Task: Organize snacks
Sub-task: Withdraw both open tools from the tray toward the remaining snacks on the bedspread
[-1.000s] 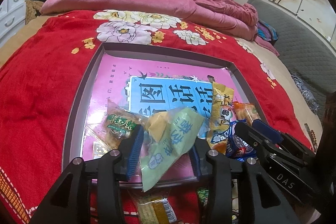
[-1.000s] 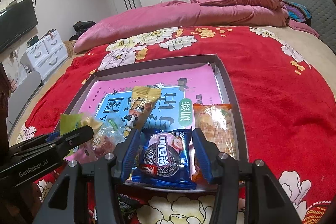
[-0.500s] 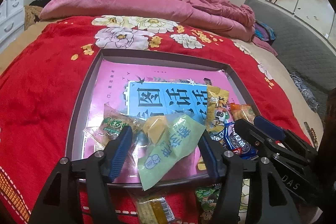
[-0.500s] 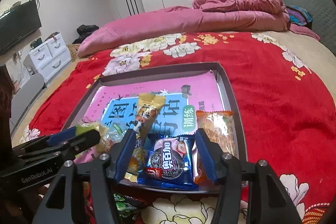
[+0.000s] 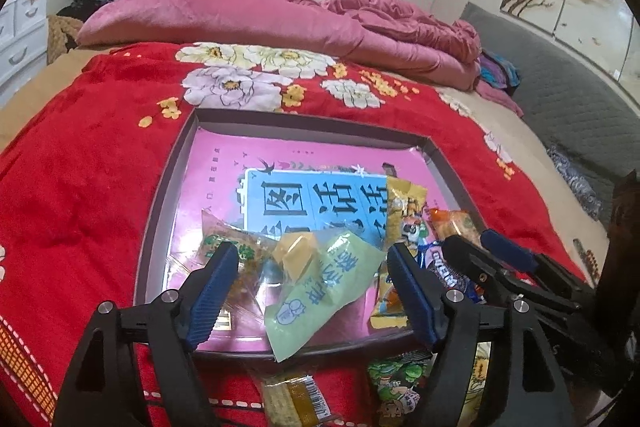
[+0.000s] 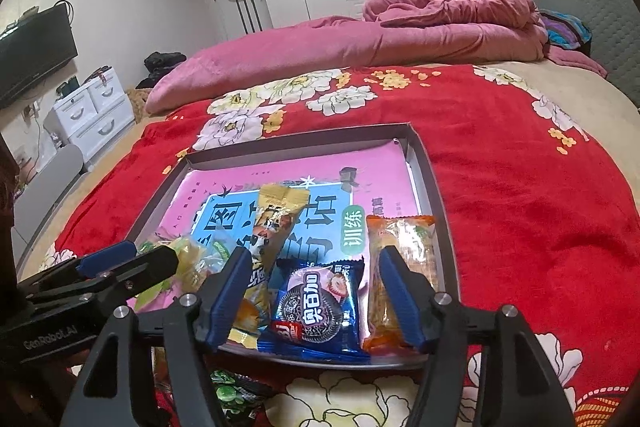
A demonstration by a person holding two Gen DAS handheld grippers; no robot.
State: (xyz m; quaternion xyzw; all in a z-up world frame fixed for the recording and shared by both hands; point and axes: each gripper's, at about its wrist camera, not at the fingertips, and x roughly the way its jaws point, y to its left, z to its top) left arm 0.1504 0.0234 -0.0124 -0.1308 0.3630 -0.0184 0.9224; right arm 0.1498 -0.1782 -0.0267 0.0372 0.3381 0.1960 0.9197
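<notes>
A shallow grey box (image 5: 168,187) (image 6: 430,179) with a pink and blue book inside lies on the red floral blanket. Snack packets lie at its near end. My left gripper (image 5: 316,287) is open, its fingers either side of a pale green packet (image 5: 324,295) that overhangs the box's near rim; a clear green-label packet (image 5: 232,247) lies by its left finger. My right gripper (image 6: 312,295) is open, above a blue cookie packet (image 6: 314,311), between a yellow packet (image 6: 272,227) and an orange packet (image 6: 400,259). Neither gripper holds anything.
Loose snacks lie on the blanket in front of the box: a yellow-brown bar (image 5: 296,399) and a green cartoon packet (image 5: 396,387) (image 6: 232,391). A pink quilt (image 5: 240,19) is heaped at the far end of the bed. White drawers (image 6: 92,111) stand at left.
Both grippers have opened wider and drawn back a little from the box. The green packet, held a second ago, now lies free between the left fingers. The blue cookie packet lies free too.
</notes>
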